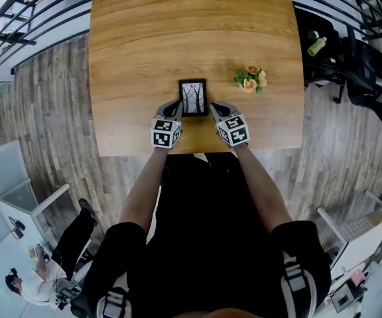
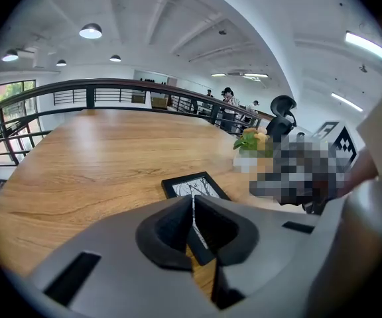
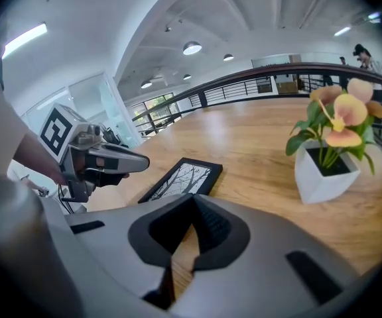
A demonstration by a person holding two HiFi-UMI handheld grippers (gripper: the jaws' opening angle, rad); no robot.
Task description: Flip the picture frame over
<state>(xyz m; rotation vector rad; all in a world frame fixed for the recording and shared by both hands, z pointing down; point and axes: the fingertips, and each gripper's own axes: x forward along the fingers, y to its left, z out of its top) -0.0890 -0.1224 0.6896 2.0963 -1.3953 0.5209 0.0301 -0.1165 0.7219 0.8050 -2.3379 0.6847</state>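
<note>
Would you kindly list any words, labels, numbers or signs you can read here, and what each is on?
No readable text anywhere.
The picture frame shows only bare trees; the marker cubes on the left gripper and right gripper carry black-and-white square patterns, not letters; the white pot is blank.

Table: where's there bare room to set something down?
Bare: the far half of the wooden table, and the stretch left of the picture frame. Crowded: the near edge, where the left gripper and right gripper flank the frame, with potted flowers beside.
</note>
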